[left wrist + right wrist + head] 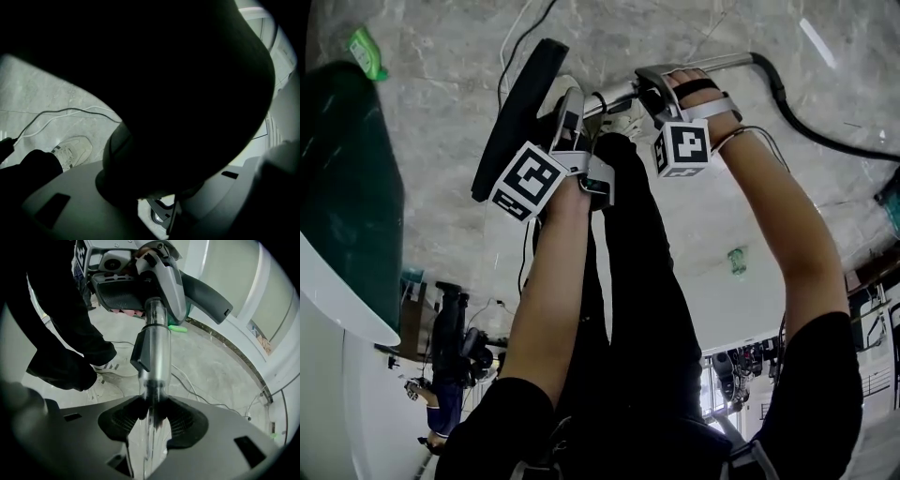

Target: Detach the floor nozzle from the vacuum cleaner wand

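Note:
In the head view my left gripper (569, 111) is shut on the neck of the black floor nozzle (521, 105), which hangs tilted above the marble floor. My right gripper (653, 86) is shut on the silver wand (719, 64) just right of it. In the right gripper view the wand (157, 352) runs from between the pads (123, 420) up into the nozzle's grey neck (165, 275), still joined. A black clip (142, 354) sits on the tube. The dark nozzle neck (187, 93) fills the left gripper view and hides most of the jaws.
A black hose (811, 127) leads from the wand to the right. Thin cables (525, 33) and a green item (366, 52) lie on the floor. A dark green body with a white rim (347, 216) stands at the left. My black-trousered legs (628, 281) are below the grippers.

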{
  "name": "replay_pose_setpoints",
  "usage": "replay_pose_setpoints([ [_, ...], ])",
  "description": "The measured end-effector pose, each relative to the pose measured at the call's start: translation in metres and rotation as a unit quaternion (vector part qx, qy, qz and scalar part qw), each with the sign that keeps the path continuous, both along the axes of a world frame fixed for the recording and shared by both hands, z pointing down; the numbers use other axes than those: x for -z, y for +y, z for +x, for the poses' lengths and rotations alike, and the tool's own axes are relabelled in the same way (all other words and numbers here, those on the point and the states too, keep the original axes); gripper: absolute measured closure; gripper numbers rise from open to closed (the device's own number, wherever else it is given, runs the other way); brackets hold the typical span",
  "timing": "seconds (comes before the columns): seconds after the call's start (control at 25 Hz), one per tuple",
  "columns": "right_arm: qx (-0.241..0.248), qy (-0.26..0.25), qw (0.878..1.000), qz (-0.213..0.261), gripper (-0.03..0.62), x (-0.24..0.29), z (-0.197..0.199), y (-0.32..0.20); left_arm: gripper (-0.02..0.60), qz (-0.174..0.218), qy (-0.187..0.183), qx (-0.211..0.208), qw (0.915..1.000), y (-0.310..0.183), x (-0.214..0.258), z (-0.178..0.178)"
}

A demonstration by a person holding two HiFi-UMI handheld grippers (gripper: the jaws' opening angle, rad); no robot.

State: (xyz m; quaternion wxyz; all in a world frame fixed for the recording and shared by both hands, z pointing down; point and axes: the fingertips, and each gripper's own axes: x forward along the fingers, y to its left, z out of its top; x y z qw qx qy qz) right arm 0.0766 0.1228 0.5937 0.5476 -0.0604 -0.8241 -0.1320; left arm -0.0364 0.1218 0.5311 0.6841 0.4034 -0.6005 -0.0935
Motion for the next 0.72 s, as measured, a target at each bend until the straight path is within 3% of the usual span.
replay_pose_setpoints([
  [0.2, 0.000, -0.049, 0.998, 0.027, 0.436, 0.000, -0.025, -0.012, 0.410, 0.053, 0.000, -0.043, 0.9977, -0.021, 0.027, 0.017],
  [0.4, -0.022, -0.074, 0.997, 0.021, 0.448, 0.007, -0.038, -0.022, 0.410, 0.042, 0.007, -0.034, 0.9985, -0.027, 0.034, 0.014],
  [0.44, -0.027, -0.072, 0.997, 0.019, 0.505, 0.009, -0.039, -0.025, 0.410, 0.048, 0.009, -0.032, 0.9983, -0.028, 0.036, 0.013],
  [0.48, -0.030, -0.067, 0.997, 0.021, 0.514, 0.012, -0.039, -0.027, 0.410, 0.057, 0.010, -0.031, 0.9979, -0.031, 0.038, 0.011],
  [0.72, -0.076, -0.009, 0.997, 0.001, 0.520, 0.020, -0.036, -0.032, 0.405, 0.102, -0.021, -0.035, 0.9940, -0.058, 0.039, -0.008],
])
